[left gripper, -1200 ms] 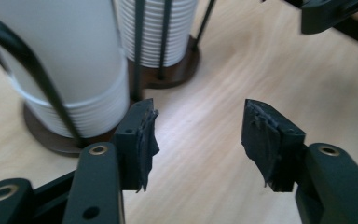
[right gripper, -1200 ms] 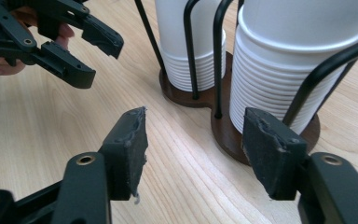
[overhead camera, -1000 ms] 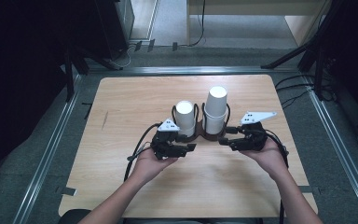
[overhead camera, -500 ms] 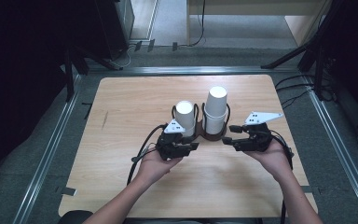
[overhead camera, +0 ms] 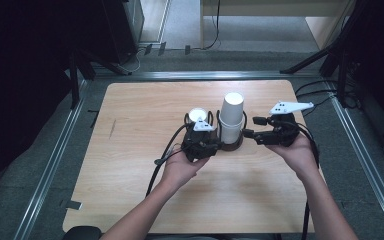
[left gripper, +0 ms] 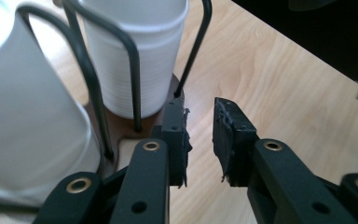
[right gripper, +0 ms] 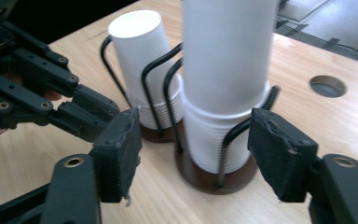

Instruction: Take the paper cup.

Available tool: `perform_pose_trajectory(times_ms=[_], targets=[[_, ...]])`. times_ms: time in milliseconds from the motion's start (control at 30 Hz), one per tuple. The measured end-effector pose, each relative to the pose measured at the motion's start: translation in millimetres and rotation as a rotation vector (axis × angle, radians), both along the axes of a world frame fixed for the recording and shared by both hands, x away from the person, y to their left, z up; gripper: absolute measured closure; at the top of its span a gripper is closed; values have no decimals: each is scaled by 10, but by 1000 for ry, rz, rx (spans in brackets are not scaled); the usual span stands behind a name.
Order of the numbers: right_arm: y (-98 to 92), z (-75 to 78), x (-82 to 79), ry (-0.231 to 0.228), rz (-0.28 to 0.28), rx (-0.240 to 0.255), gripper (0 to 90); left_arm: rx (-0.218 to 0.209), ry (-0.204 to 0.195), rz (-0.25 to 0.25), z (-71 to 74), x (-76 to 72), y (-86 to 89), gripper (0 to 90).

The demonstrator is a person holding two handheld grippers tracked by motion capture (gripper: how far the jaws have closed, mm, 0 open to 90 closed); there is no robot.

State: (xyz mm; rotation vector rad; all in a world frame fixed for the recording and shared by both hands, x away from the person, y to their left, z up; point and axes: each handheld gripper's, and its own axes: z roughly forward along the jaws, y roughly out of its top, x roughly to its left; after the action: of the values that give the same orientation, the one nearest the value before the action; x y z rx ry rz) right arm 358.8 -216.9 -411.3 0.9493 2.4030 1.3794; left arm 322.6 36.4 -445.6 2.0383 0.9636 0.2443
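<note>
Two wire cup holders sit side by side mid-worktop [overhead camera: 130, 125], each on a round dark base. The right, taller cup stack [overhead camera: 232, 117] has an upturned cup on top; the left, shorter cup stack [overhead camera: 198, 116] is just beside it. The left gripper [left gripper: 200, 133] sits at the near side of the left holder [left gripper: 86, 70], its jaws just closing to a narrow gap with nothing between them. The right gripper [right gripper: 193, 149] is just right of the right holder [right gripper: 228, 140], jaws just opening, off the cups, gripping nothing.
</note>
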Motion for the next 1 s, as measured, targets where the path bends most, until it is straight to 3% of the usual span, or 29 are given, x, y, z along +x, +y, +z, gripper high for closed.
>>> perform_pose_trajectory(times_ms=[100,200,333,533,700,800,900,1000], targets=[[-2,84,89,-3,-2,-8,326,3,-14,18,7,51,-100,778],[6,153,183,3,4,20,313,3,-21,41,-15,106,-180,803],[74,204,301,-7,1,-5,297,-15,-11,75,-76,187,-246,820],[196,249,442,-21,25,-11,266,-27,-29,125,-115,255,-305,838],[342,264,533,-26,30,-60,255,-28,-38,135,-128,291,-337,838],[363,267,559,-27,23,-52,255,-13,-31,136,-157,305,-348,837],[405,267,609,-32,21,-42,251,-39,-25,144,-157,325,-337,833],[450,260,627,-26,15,-52,250,-39,-24,144,-164,335,-333,834]])
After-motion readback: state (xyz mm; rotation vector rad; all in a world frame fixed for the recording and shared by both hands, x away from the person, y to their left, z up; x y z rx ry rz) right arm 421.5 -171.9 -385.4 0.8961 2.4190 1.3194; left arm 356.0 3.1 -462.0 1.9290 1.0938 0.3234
